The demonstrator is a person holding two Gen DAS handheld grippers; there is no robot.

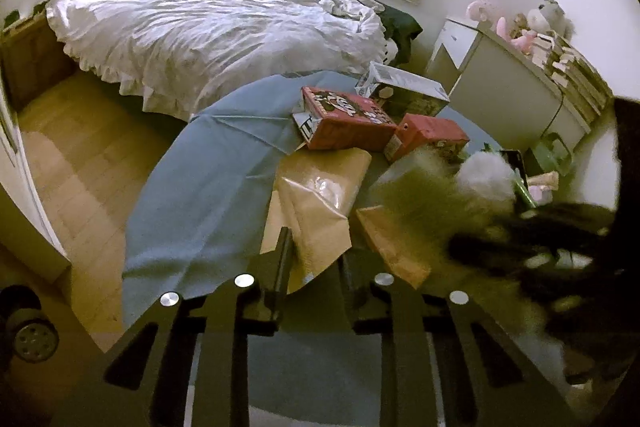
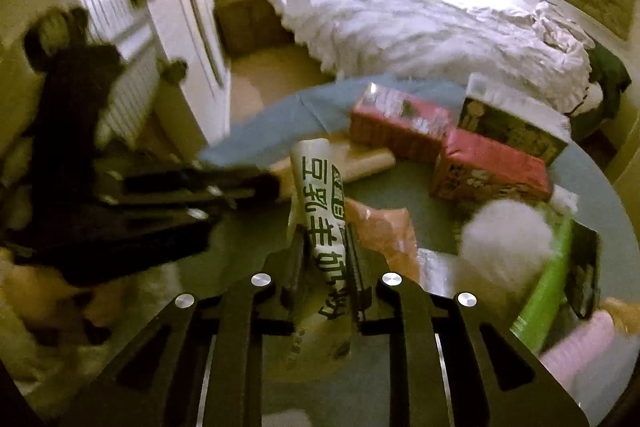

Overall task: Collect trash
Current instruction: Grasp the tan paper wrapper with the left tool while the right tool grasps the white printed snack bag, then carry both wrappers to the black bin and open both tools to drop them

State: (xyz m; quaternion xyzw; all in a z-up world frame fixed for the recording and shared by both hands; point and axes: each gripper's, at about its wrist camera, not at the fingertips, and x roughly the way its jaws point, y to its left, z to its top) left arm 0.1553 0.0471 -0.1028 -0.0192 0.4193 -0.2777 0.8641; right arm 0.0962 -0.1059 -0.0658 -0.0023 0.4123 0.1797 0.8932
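A round table under a blue cloth [image 1: 208, 187] holds the trash. My left gripper [image 1: 314, 259] is shut on a crumpled tan paper bag [image 1: 320, 195] near the table's front edge. My right gripper [image 2: 324, 251] is shut on a white wrapper with green characters [image 2: 320, 211], held just above the cloth [image 2: 260, 135]. The right gripper shows blurred at the right of the left wrist view [image 1: 532, 243]. The left gripper shows blurred at the left of the right wrist view [image 2: 192, 187]. An orange wrapper [image 2: 384, 227] lies beside the white one.
Two red boxes [image 1: 344, 119] [image 1: 432, 139] and a white box [image 1: 404, 87] lie at the table's far side. A white fluffy thing [image 2: 504, 239] and a green item [image 2: 548, 287] sit at the right. A bed [image 1: 208, 27], a white cabinet [image 1: 508, 87] and a radiator [image 2: 124, 67] surround the table.
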